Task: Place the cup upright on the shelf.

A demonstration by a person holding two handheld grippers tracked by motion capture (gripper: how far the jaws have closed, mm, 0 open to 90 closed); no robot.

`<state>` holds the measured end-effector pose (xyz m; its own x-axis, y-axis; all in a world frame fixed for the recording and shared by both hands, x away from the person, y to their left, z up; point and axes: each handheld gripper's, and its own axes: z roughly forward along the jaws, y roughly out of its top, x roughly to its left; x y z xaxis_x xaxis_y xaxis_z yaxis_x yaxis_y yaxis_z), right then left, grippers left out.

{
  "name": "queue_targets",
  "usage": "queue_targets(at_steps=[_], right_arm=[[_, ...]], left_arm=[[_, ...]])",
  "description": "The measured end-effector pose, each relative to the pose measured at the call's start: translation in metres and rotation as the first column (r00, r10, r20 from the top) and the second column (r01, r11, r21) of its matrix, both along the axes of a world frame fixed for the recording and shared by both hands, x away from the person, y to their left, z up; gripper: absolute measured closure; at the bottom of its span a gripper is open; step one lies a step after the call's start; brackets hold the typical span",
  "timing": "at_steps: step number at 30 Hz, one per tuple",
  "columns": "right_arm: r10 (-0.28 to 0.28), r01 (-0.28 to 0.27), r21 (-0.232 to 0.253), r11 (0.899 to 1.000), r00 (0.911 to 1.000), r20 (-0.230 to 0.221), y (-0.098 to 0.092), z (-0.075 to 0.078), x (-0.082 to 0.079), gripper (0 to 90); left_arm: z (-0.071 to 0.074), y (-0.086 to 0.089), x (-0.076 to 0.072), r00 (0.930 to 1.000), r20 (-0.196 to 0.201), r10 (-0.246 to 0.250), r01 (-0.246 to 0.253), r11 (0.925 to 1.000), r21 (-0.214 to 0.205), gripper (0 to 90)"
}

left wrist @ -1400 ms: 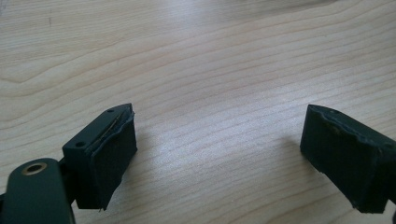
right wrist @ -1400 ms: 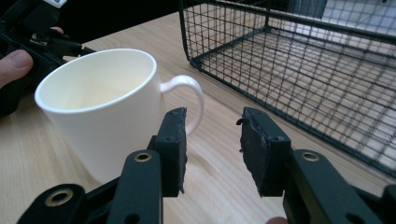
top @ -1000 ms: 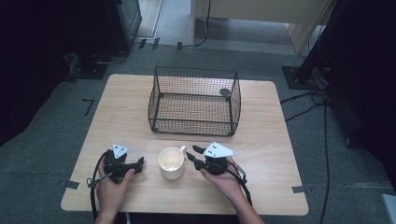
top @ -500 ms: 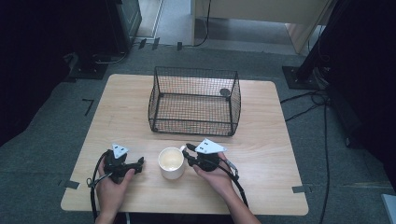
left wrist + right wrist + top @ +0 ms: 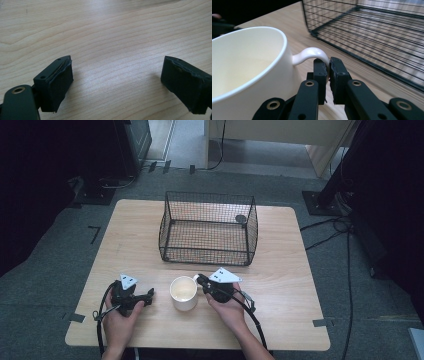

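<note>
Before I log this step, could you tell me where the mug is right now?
In the high view the mug stands near the table's front edge, in front of the basket, between the two grippers; the right gripper pinches its handle.

A lab or test room, by the look of it; a small wooden table (image 5: 280, 320) stands alone on grey carpet (image 5: 60, 265); tape marks (image 5: 94, 232) sit on the floor; cables (image 5: 345, 235) trail around dark equipment stands (image 5: 327, 200) and cabinets (image 5: 130, 145)
</note>
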<state>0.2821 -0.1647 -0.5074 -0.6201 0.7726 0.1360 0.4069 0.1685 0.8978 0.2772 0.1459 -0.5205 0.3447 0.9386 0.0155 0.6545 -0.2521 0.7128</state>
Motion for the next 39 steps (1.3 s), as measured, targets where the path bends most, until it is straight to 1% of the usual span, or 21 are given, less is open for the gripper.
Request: queue_targets(at_steps=[2,4,7,9,10,11,12,14,15,16,19,21,22,24,26,28,29,30,31,35,39], right_arm=[[-0.046,0.047,0.007,0.999,0.9989,-0.009,-0.004,0.0,-0.005,83.9],[-0.076,0.076,0.009,0.997,0.9971,-0.005,-0.008,0.0,-0.01,83.1],[-0.097,0.097,0.039,0.995,0.9953,-0.001,-0.015,0.001,-0.018,77.0],[-0.097,0.097,0.044,0.994,0.9953,0.001,-0.018,0.002,-0.021,76.5],[-0.069,0.068,0.046,0.997,0.9976,0.01,-0.022,0.005,-0.027,73.9],[-0.069,0.068,0.046,0.997,0.9976,0.01,-0.022,0.005,-0.027,73.9],[-0.039,0.038,0.031,0.999,0.9991,0.015,-0.023,0.006,-0.031,71.0],[-0.031,0.03,0.021,0.999,0.9993,0.021,-0.024,0.007,-0.032,69.7],[-0.027,0.026,0.006,1.0,0.9991,0.034,-0.025,0.008,-0.032,69.4],[-0.023,0.023,0.003,1.0,0.9991,0.036,-0.027,0.009,-0.029,68.1],[0.025,-0.025,0.0,1.0,0.9992,0.031,-0.024,0.006,-0.022,64.1],[0.022,-0.021,-0.029,0.999,0.9993,0.031,-0.02,0.002,-0.018,63.1],[0.022,-0.021,-0.029,0.999,0.9993,0.031,-0.02,0.002,-0.018,63.1],[0.016,-0.015,-0.023,1.0,0.9995,0.028,-0.018,0.0,-0.011,61.3],[0.024,-0.023,-0.021,1.0,0.9992,0.031,-0.018,-0.001,-0.005,60.0],[0.023,-0.023,-0.008,1.0,0.9992,0.033,-0.018,-0.002,-0.003,64.1],[0.023,-0.023,-0.008,1.0,0.9992,0.033,-0.018,-0.002,-0.003,64.1],[0.024,-0.024,-0.003,1.0,0.9992,0.032,-0.018,-0.002,-0.002,69.8],[0.012,-0.012,0.002,1.0,0.9994,0.031,-0.018,-0.002,-0.002,78.9],[-0.013,0.013,0.008,1.0,0.9994,0.031,-0.016,-0.002,-0.003,83.0],[-0.031,0.031,0.007,1.0,0.9989,0.036,-0.014,-0.001,-0.006,83.8]], left_arm=[[0.0,0.0,0.0,1.0,0.0,0.0,0.0,1.0,0.0,11.3],[0.0,0.0,0.0,1.0,0.0,0.0,0.0,1.0,0.0,11.3],[0.0,0.0,0.0,1.0,0.0,0.0,0.0,1.0,0.0,11.2],[0.0,0.0,0.0,1.0,0.0,0.0,0.0,1.0,0.0,11.3],[0.0,0.0,0.0,1.0,0.0,0.0,0.0,1.0,0.0,11.3],[0.0,0.0,0.0,1.0,0.0,0.0,0.0,1.0,0.0,11.3],[0.0,0.0,0.0,1.0,0.0,0.0,0.0,1.0,0.0,11.3],[0.0,0.0,0.0,1.0,0.0,0.0,0.0,1.0,0.0,11.3],[0.0,0.0,0.0,1.0,0.0,0.0,0.0,1.0,0.0,11.3],[0.0,0.0,0.0,1.0,0.0,0.0,0.0,1.0,0.0,11.2],[0.0,0.0,0.0,1.0,0.0,0.0,0.0,1.0,0.0,11.3],[0.0,0.0,0.0,1.0,0.0,0.0,0.0,1.0,0.0,11.3],[0.0,0.0,0.0,1.0,0.0,0.0,0.0,1.0,0.0,11.3],[0.0,0.0,0.0,1.0,0.0,0.0,0.0,1.0,0.0,11.3],[0.0,0.0,0.0,1.0,0.0,0.0,0.0,1.0,0.0,11.2],[0.0,0.0,0.0,1.0,0.0,0.0,0.0,1.0,0.0,11.3],[0.0,0.0,0.0,1.0,0.0,0.0,0.0,1.0,0.0,11.3],[0.0,0.0,0.0,1.0,0.0,0.0,0.0,1.0,0.0,11.3],[0.0,0.0,0.0,1.0,0.0,0.0,0.0,1.0,0.0,11.3],[0.0,0.0,0.0,1.0,0.0,0.0,0.0,1.0,0.0,11.3],[0.0,0.0,0.0,1.0,0.0,0.0,0.0,1.0,0.0,11.3]])
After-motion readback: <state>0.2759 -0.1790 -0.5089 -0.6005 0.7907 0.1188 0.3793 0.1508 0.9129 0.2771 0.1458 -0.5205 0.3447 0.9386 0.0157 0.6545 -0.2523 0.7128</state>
